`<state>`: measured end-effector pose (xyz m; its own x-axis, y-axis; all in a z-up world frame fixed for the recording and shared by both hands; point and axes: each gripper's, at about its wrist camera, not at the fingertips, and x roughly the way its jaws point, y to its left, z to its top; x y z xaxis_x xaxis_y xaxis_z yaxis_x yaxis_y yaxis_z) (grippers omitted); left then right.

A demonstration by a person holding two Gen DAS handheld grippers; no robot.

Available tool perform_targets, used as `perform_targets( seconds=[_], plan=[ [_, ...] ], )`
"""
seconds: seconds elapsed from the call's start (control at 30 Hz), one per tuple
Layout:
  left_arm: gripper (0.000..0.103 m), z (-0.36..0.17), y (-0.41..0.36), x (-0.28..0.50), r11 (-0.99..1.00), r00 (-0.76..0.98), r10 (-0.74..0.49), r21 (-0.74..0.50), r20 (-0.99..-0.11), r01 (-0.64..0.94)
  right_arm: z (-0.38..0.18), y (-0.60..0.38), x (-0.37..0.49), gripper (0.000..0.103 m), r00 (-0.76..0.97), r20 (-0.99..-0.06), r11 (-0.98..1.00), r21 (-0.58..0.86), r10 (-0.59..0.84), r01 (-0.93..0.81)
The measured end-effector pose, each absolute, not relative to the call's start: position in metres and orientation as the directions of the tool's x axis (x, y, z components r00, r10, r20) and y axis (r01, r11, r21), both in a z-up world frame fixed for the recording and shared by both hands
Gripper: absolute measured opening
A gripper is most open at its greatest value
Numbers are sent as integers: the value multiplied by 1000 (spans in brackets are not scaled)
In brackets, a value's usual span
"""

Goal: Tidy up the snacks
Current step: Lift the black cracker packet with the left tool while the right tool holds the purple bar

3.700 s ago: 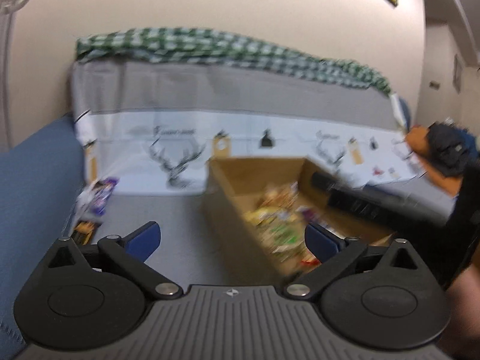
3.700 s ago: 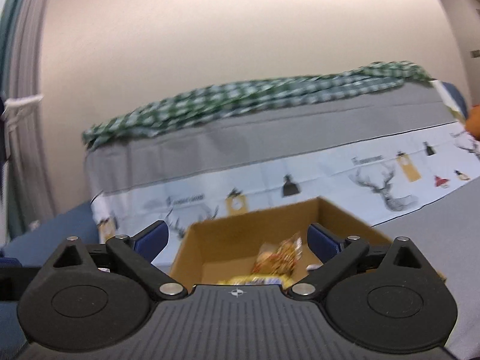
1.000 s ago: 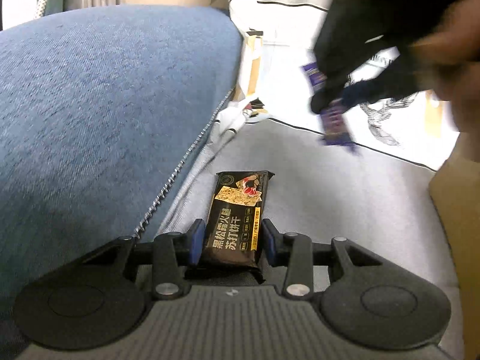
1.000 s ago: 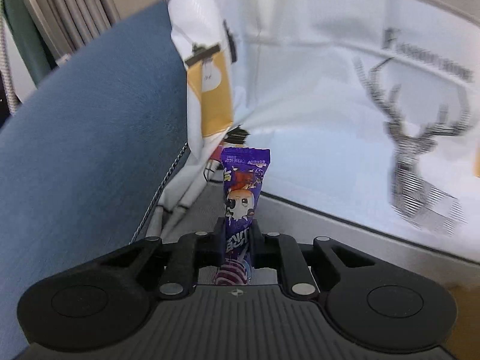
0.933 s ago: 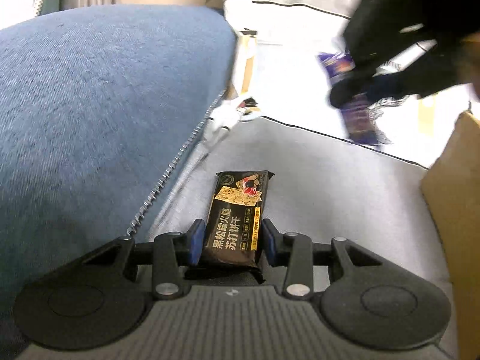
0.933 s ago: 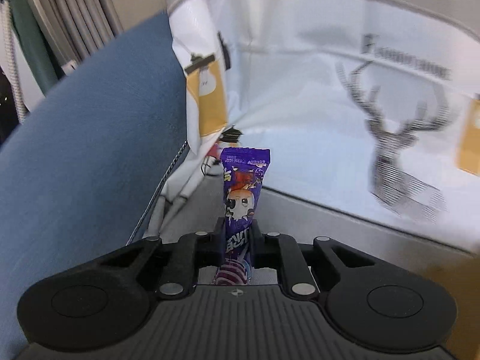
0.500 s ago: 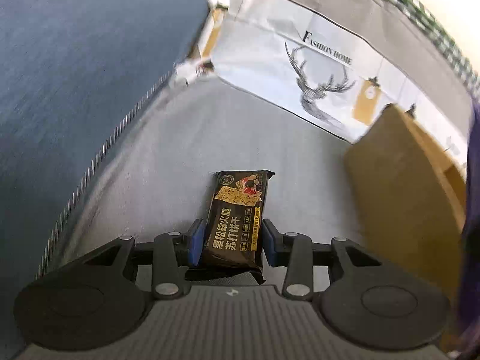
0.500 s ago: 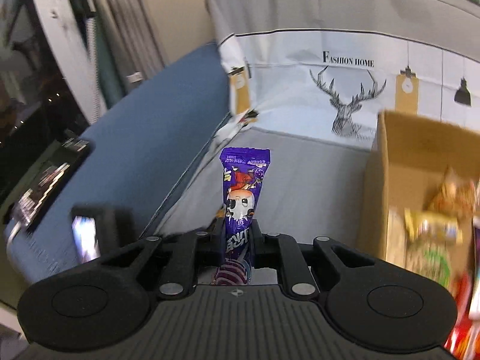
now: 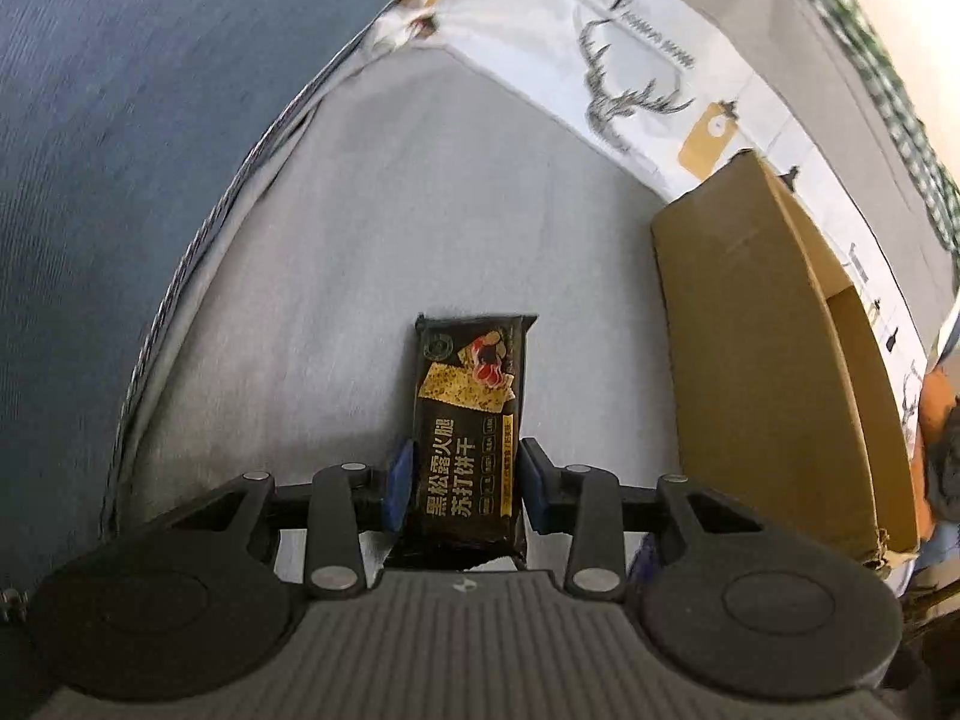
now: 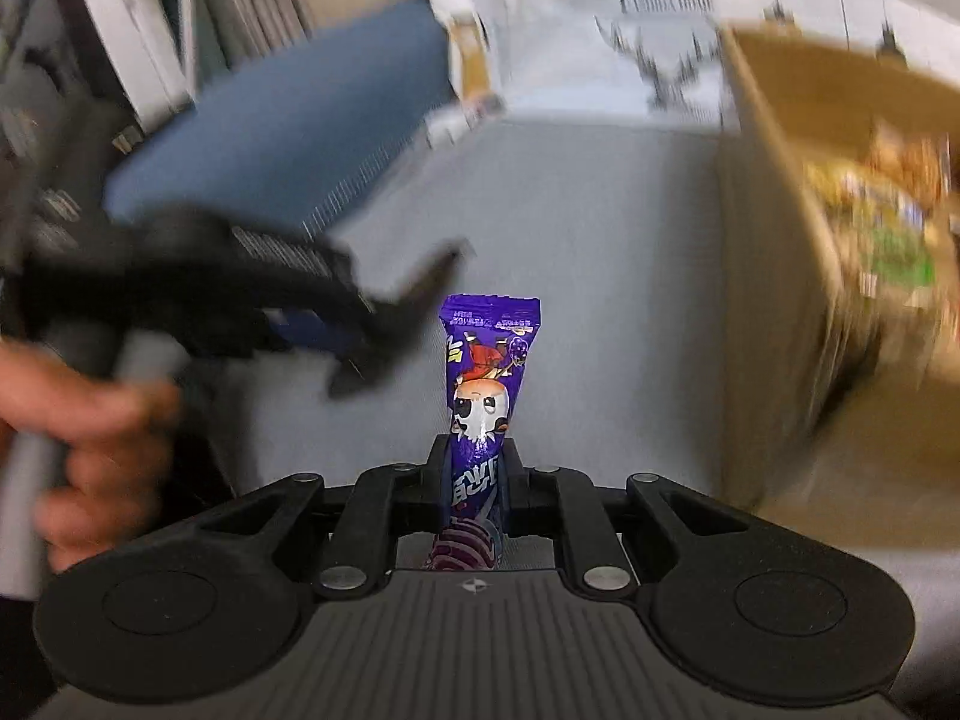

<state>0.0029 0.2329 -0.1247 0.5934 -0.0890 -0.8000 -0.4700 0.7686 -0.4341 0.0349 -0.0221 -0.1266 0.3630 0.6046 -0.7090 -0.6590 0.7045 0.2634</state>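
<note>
Now your right gripper [image 10: 474, 468], jaws clamped on the purple candy packet [image 10: 486, 384], sits nearer the cardboard box [image 10: 774, 276]; your left gripper [image 9: 465, 480] jaws are closing on the black cracker packet [image 9: 468, 420].

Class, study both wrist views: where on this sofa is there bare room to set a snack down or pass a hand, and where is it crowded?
Free: the grey seat cover, bordered by the blue armrest, the deer-print backrest cloth and the cardboard box. Crowded: inside the box, where snack packets are piled.
</note>
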Motion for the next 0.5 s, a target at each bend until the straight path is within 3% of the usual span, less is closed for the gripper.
perform_targets(
  seconds=[0.5],
  plan=[
    [46, -130, 225, 11, 790, 587, -54, -394, -808, -470, -149, -22, 53, 27, 354, -731, 737, 294, 583, -609]
  ],
)
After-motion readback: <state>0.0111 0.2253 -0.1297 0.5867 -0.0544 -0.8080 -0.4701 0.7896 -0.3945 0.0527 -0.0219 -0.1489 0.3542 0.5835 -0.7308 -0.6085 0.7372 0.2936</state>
